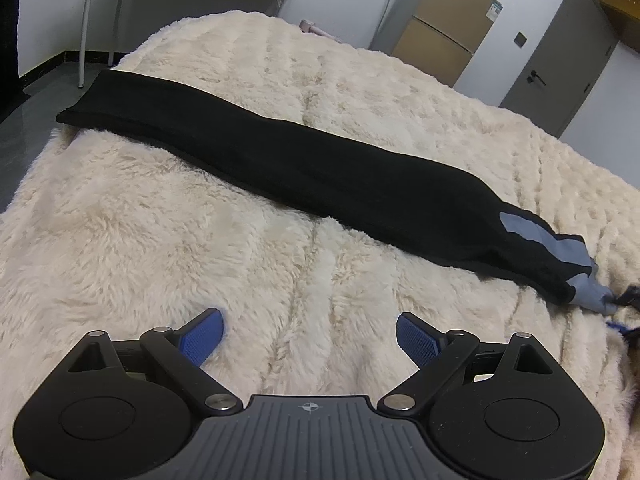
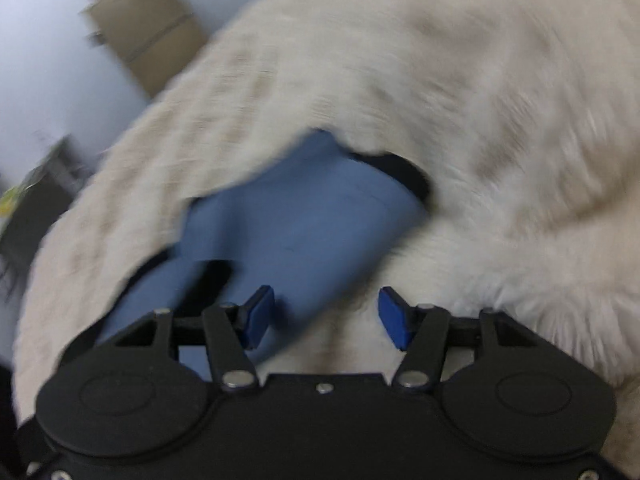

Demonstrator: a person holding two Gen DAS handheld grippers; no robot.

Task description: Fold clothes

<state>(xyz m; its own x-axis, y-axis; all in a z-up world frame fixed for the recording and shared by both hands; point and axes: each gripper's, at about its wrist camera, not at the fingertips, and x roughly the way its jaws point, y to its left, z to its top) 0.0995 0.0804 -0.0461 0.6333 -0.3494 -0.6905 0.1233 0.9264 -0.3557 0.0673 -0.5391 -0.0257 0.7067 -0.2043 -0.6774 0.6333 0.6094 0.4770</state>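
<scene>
A long black garment [image 1: 280,156], folded into a narrow strip, lies across the cream fluffy blanket [image 1: 160,240] from upper left to lower right. Its right end has grey-blue panels [image 1: 560,248]. My left gripper [image 1: 310,336] hovers open over bare blanket in front of the strip, nothing between its blue pads [image 1: 204,336]. In the blurred right wrist view, my right gripper [image 2: 326,316] stands open just in front of the garment's blue panel [image 2: 296,220]; the pads press on nothing. A dark tip [image 1: 630,294] at the garment's right end may be the right gripper.
The blanket [image 2: 500,120] covers a bed. Beyond it stand a brown cabinet [image 1: 444,28], a grey door [image 1: 560,52] and a metal-legged table [image 1: 100,4] by the wall. Dark floor [image 1: 24,128] lies to the left of the bed.
</scene>
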